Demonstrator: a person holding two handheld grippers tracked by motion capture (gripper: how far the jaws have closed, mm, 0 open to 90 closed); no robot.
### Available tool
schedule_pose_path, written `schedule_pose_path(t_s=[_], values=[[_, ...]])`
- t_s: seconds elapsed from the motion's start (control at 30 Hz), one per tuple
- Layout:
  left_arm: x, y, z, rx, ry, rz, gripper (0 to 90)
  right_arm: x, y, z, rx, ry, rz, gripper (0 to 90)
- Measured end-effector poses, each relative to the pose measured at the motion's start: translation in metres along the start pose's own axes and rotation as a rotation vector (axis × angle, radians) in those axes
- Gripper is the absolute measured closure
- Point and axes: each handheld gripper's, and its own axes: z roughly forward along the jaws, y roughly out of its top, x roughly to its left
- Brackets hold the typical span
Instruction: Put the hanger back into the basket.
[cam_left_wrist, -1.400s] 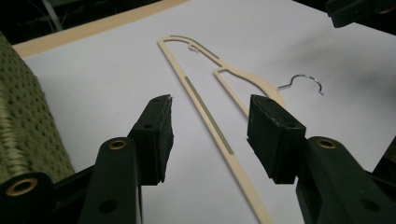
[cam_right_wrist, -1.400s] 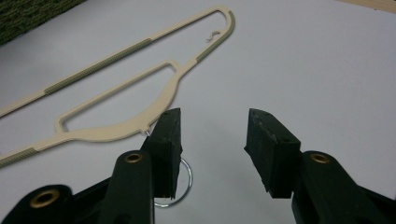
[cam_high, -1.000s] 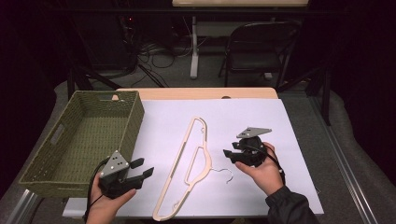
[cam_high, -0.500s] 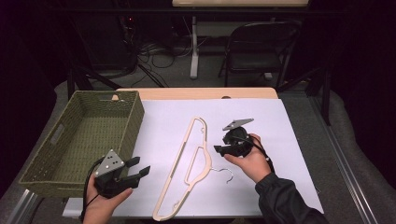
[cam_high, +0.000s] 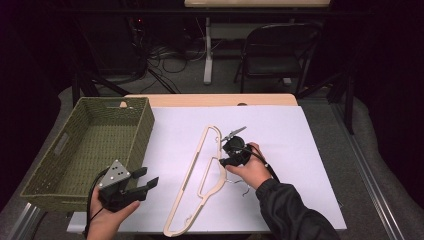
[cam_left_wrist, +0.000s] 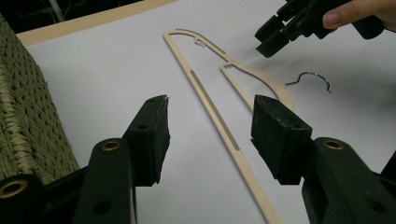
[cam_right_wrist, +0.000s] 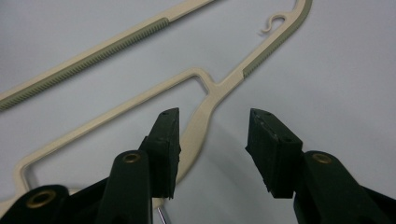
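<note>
A cream plastic hanger (cam_high: 186, 179) lies flat on the white sheet, its metal hook (cam_left_wrist: 310, 73) pointing right. My right gripper (cam_high: 223, 161) points down at the hanger's shoulder beside the neck. In the right gripper view its jaws (cam_right_wrist: 214, 116) have just been closing, but they stand apart and open. The hanger's arm (cam_right_wrist: 201, 116) runs between them, close to the left pad, and neither pad presses on it. My left gripper (cam_high: 149, 177) is held near the table's front left, open and empty. In the left gripper view (cam_left_wrist: 210, 105) it faces the hanger's long bar (cam_left_wrist: 221, 121) and the right gripper (cam_left_wrist: 267, 41) beyond.
A green woven basket (cam_high: 145, 125) stands at the table's left, close beside my left gripper (cam_left_wrist: 28, 116). The white sheet (cam_high: 300, 150) covers most of the table, with a wooden edge (cam_high: 210, 100) at the back. A folding chair (cam_high: 280, 55) stands behind.
My right gripper has moved left and down from beside the hanger onto its shoulder. The left gripper has stayed in place.
</note>
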Motion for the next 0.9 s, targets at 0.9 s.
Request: schedule_pose_path(t_s=[0.9], values=[[0.003, 0.000, -0.002, -0.002, 0.005, -0.008, 46.3, 0.011, 0.004, 0.030, 0.183, 0.002, -0.017, 61.3]])
